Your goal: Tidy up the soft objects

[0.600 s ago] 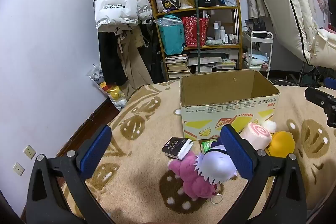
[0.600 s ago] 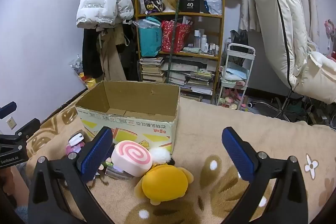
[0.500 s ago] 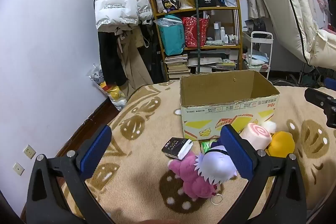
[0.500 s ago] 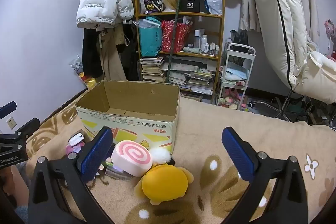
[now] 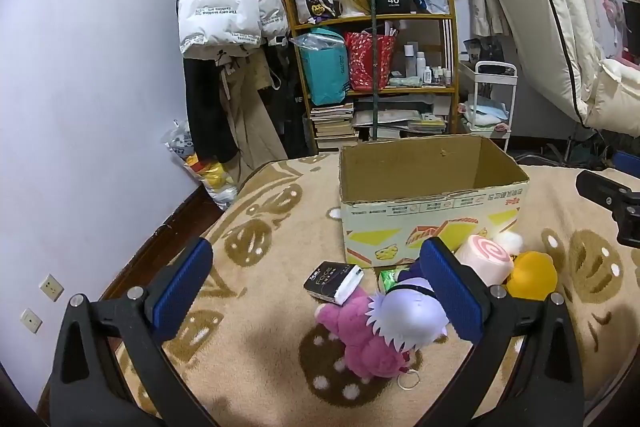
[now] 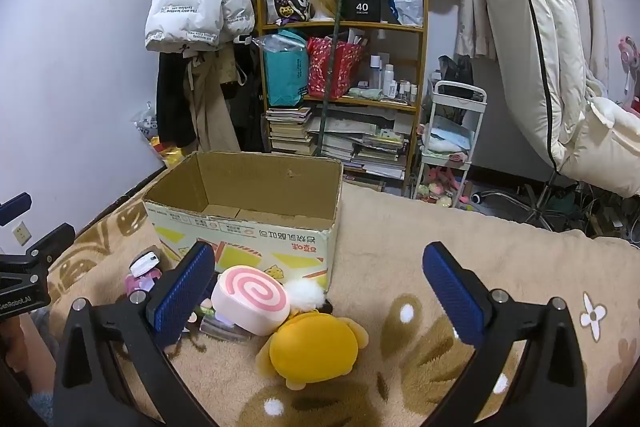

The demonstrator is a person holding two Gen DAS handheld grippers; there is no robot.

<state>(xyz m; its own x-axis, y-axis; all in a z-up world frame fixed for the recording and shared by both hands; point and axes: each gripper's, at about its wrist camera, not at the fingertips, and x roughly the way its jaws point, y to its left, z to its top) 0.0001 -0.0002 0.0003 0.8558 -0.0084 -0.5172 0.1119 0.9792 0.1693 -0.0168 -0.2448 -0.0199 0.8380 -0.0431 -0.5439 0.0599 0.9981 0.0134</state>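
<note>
An open cardboard box (image 5: 432, 205) (image 6: 244, 227) stands on the beige blanket. In front of it lie soft toys: a pink plush (image 5: 360, 343), a lilac-haired doll (image 5: 404, 319), a pink swirl roll cushion (image 5: 486, 259) (image 6: 250, 301) and a yellow plush (image 5: 534, 275) (image 6: 314, 351). My left gripper (image 5: 320, 291) is open and empty, held above the blanket near the pink plush. My right gripper (image 6: 320, 291) is open and empty, just above the yellow plush.
A small black-and-white carton (image 5: 334, 281) lies by the box with a green packet (image 5: 388, 277). A cluttered shelf (image 5: 376, 67), hanging coats (image 5: 224, 27) and a white cart (image 5: 490, 103) stand behind. A folded mattress (image 6: 540, 47) leans at the right.
</note>
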